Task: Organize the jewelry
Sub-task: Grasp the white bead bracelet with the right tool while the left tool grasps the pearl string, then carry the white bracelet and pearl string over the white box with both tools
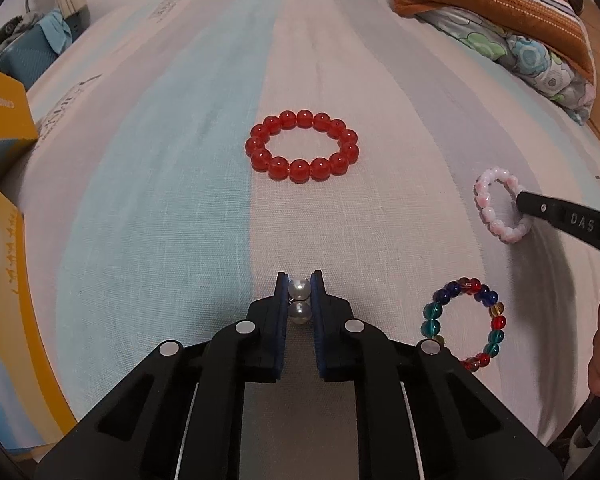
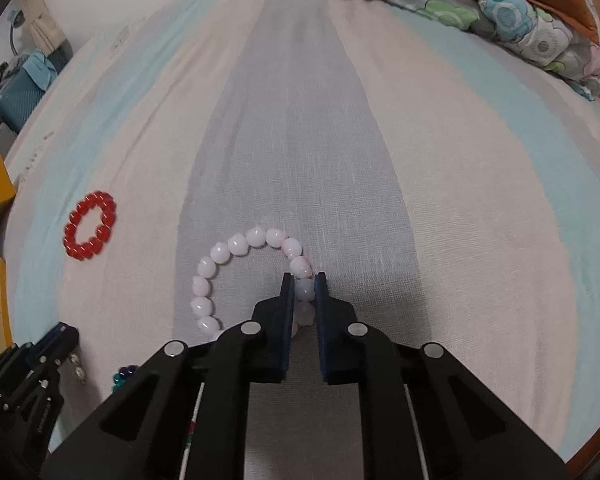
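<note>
both grippers pinching beads on the striped bedsheet

the left gripper is closed on a pearl piece, two pale beads stacked between its blue pads just over the bedsheet. straight ahead of it, well apart, the red bracelet lies flat. to its right, near the gripper body, sits the multicolour bracelet. further ahead on the right, the right gripper clamps one bead of the pink bracelet, whose loop curls out to the left of its fingers on the sheet. a yellow box stands off to the left, folded bedding far ahead on the right.
</note>
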Tool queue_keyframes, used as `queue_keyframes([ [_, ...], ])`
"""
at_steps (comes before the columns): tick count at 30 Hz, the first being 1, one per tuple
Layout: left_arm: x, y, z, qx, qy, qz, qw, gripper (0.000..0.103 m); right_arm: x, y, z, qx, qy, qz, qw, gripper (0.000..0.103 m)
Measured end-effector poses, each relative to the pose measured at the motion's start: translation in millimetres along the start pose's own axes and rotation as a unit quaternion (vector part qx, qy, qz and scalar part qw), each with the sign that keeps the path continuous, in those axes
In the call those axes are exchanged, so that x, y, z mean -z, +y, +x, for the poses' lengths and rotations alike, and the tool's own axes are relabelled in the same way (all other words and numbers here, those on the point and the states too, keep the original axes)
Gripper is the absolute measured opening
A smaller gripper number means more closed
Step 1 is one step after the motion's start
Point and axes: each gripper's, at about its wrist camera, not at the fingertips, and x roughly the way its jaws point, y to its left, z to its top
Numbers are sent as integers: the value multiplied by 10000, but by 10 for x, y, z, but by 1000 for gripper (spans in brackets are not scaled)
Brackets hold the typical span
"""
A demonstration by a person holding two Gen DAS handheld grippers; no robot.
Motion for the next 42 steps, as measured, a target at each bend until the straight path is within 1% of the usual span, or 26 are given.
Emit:
queue_keyframes([
  [4,14,25,-22,13,-6,-19,10000,11,-8,22,-106,-94,-148,7,9998,10],
  [11,23,56,-90,29,-40,-61,10000,11,16,53,-183,-182,-235,-5,9996,10],
  [21,-19,100,-252,79,-181,-110,9997,11,15,141,-450,-392,-586,-96,9975,10],
  [33,-55,158,-504,3,-385,-196,9991,11,38,183,-628,-427,-731,-161,9963,10],
  [42,-51,205,-683,-24,-510,-232,9984,11,75,223,-738,-367,-783,-232,9960,10],
])
